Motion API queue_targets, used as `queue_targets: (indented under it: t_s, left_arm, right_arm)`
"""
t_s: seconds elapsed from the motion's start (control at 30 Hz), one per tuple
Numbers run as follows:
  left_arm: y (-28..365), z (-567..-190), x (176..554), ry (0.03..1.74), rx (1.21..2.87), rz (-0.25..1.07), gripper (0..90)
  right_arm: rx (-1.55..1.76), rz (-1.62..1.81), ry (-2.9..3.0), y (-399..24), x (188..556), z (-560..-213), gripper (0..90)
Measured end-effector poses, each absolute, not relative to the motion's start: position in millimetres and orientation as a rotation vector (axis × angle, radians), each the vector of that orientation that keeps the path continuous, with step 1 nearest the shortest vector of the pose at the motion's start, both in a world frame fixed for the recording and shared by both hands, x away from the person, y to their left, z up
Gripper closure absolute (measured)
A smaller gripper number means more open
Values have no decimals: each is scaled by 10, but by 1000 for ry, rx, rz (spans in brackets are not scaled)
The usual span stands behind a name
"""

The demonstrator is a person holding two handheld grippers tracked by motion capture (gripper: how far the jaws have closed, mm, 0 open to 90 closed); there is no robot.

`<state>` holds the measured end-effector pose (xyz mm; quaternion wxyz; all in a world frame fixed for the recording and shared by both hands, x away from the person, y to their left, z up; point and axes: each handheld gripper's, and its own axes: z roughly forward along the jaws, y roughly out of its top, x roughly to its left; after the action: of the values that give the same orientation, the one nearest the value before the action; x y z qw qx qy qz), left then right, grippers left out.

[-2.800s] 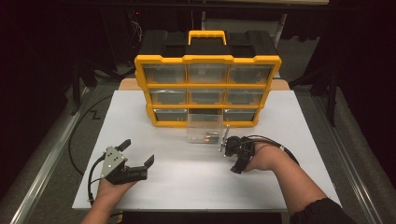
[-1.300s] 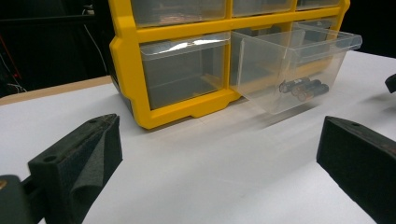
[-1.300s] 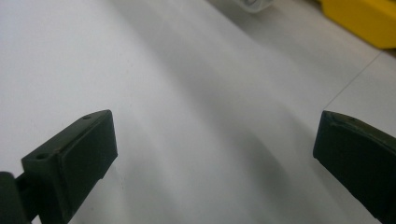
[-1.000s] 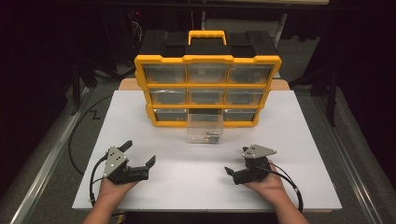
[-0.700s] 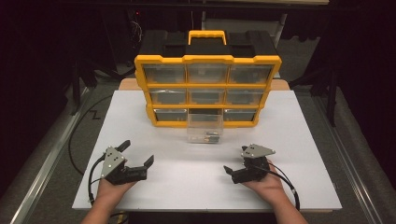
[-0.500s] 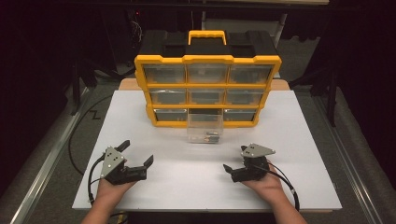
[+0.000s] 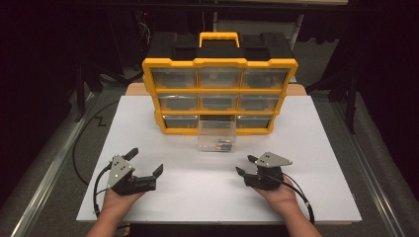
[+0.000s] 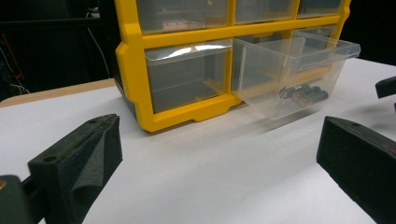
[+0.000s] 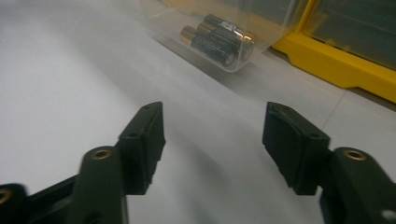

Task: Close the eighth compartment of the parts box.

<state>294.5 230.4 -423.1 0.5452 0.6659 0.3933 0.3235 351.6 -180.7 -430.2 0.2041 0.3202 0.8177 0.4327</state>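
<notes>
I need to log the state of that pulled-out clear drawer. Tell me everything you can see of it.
The clear drawer is see-through plastic, box-shaped, with a flared front lip. It sticks out of the bottom middle slot of the yellow organizer, pulled well forward over the white table, its back end at the slot. Inside lie a few dark batteries with gold ends, side by side on its floor. Neither hand-held gripper touches it.

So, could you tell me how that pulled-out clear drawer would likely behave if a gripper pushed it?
The clear drawer looks like thin, stiff plastic, so it would probably slide back rather than bend. It sticks far out of the yellow organizer, so an off-centre push might skew it. The batteries inside are round and would likely roll.
</notes>
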Motion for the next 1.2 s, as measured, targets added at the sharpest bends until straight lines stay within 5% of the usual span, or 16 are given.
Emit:
queue_targets:
  t_s: [0.7, 1.2]
  left_arm:
    - [2323, -4236, 2971, 935, 1584, 778, 11]
    - [2334, -4226, 2958, 934, 1583, 778, 11]
  right_arm:
    - [838, 1146, 2275, -1528, 3578, -4328, 883]
    - [831, 1201, 2233, -1311, 3708, -4299, 900]
